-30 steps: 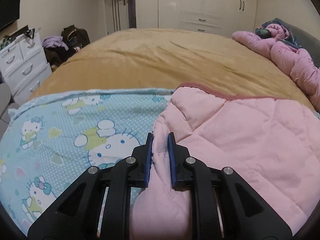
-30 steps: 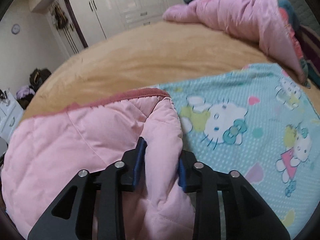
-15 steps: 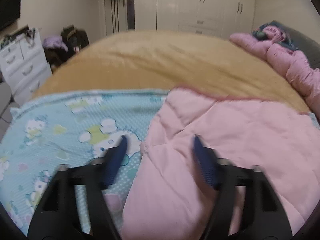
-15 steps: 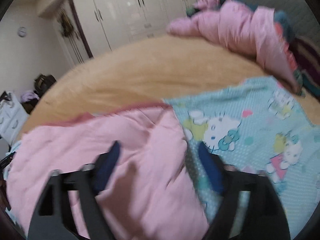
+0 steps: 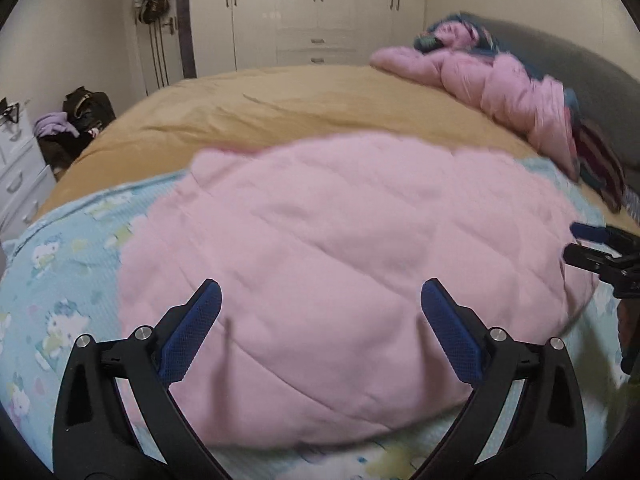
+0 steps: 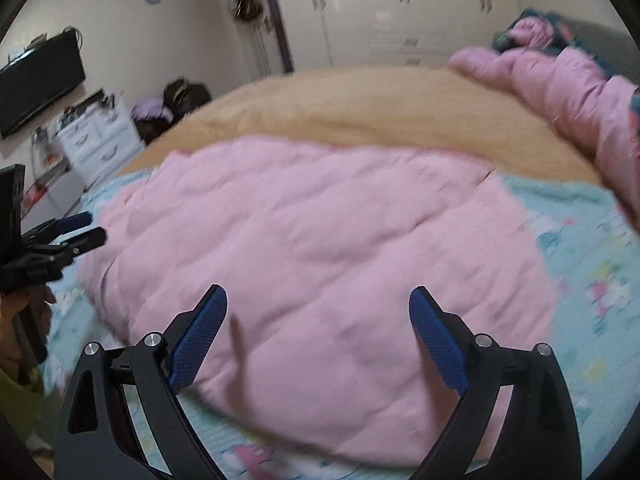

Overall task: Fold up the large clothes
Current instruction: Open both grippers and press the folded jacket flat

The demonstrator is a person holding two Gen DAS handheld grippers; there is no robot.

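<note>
- Left gripper [image 5: 320, 316]: jaws spread wide, nothing between the pads; they have just been opening. Right gripper [image 6: 318, 320]: same, wide apart and empty, also just been opening.
- Pink quilted garment [image 5: 340, 240] lies flat, directly ahead of and below both grippers, on the blue cartoon-print sheet [image 5: 60, 264]. It reads as a folded bundle with a rounded outline.
- Key relation: its long axis runs side to side across both views, roughly square to the way the fingers point. Each gripper sits near 1 end: the right gripper's fingers show at the right edge of the left view, the left gripper's at the left edge of the right view. Neither is clearly nearer; my read is the next fold needs both, 1 per end.
- Versus 1 second back: then each gripper was clamped on a raised ridge of the pink fabric. Now both have let go and drawn back, so far more of the garment is in frame.
- Both views are motion-blurred, so I can't say whether the near edge lies neat or rucked.
- Outward: tan bedspread [image 5: 280, 108] beyond the sheet, a second pink padded item [image 5: 500, 84] heaped far right, white wardrobe [image 5: 316, 12] on the back wall, white drawer unit [image 6: 100, 136] to the left.
</note>
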